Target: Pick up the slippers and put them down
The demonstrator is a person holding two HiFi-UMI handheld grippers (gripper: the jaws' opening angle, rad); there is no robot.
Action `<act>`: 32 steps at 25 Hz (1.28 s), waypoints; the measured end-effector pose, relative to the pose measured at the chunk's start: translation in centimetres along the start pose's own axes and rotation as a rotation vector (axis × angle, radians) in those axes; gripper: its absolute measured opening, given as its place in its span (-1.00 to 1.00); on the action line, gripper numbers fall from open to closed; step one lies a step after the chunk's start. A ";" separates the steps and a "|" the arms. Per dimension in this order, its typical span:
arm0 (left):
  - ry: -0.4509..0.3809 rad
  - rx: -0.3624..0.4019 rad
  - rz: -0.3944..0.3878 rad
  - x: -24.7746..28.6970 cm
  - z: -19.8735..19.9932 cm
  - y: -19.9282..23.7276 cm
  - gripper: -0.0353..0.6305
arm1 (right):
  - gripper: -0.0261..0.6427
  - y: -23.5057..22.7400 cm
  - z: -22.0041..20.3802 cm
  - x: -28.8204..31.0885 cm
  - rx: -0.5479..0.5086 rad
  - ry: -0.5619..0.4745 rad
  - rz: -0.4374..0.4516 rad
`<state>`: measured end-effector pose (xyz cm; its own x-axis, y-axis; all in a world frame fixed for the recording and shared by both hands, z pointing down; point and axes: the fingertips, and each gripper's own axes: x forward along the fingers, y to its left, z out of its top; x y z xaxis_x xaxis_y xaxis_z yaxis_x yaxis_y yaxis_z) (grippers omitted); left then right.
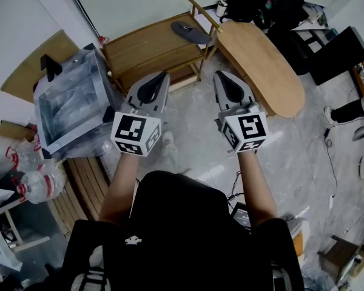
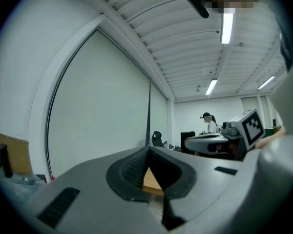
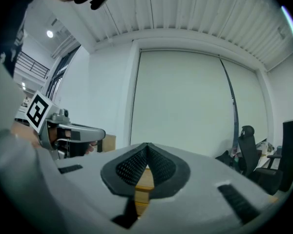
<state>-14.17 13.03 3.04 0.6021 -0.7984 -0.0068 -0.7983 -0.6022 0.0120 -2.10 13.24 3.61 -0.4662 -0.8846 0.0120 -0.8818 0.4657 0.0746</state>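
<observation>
One dark grey slipper lies on the top board of a low wooden shelf, sole up or down I cannot tell. I see no second slipper. My left gripper and right gripper are held side by side, level, pointing toward the shelf and short of it. Both are shut with nothing between the jaws. In the left gripper view its jaws meet at the tip, with pale wood showing below. The right gripper view shows the same closed tip.
An oval wooden tabletop leans right of the shelf. A clear plastic box stands at the left, with plastic bottles beside it. Black bags are at the back. A distant person stands in the room.
</observation>
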 end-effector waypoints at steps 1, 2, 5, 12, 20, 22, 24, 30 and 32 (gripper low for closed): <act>-0.002 -0.003 -0.002 0.9 0.1 0.7 -0.87 | -0.96 -0.4 0.1 1.0 0.007 -0.003 0.007; -0.003 -0.004 -0.005 1.8 0.1 1.5 -0.87 | -0.96 -1.0 0.2 2.0 0.013 -0.007 0.009; -0.002 -0.006 -0.015 4.7 0.1 3.8 -0.87 | -0.96 -2.5 0.2 5.2 0.022 -0.009 0.016; -0.007 -0.034 -0.042 11.1 0.7 9.4 -0.87 | -0.96 -5.1 -0.1 13.7 0.015 0.023 0.029; 0.011 -0.049 -0.070 15.6 -0.8 14.8 -0.87 | -0.96 -5.8 -1.5 21.4 0.013 0.056 0.030; 0.020 -0.057 -0.078 16.2 -1.6 15.7 -0.87 | -0.96 -5.9 -2.0 22.6 0.013 0.067 0.027; 0.029 -0.071 -0.081 16.9 -2.4 16.5 -0.87 | -0.96 -6.1 -2.5 23.5 0.014 0.082 0.026; 0.059 -0.119 -0.089 19.6 -4.5 17.8 -0.87 | -0.96 -7.8 -4.8 25.4 0.004 0.157 0.042; 0.075 -0.129 -0.090 20.8 -5.2 18.2 -0.87 | -0.96 -8.8 -5.6 26.2 0.002 0.179 0.042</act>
<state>-16.11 -14.55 8.35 0.6739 -0.7363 0.0609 -0.7360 -0.6618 0.1426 -6.19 -14.17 8.87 -0.4828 -0.8544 0.1919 -0.8620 0.5024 0.0679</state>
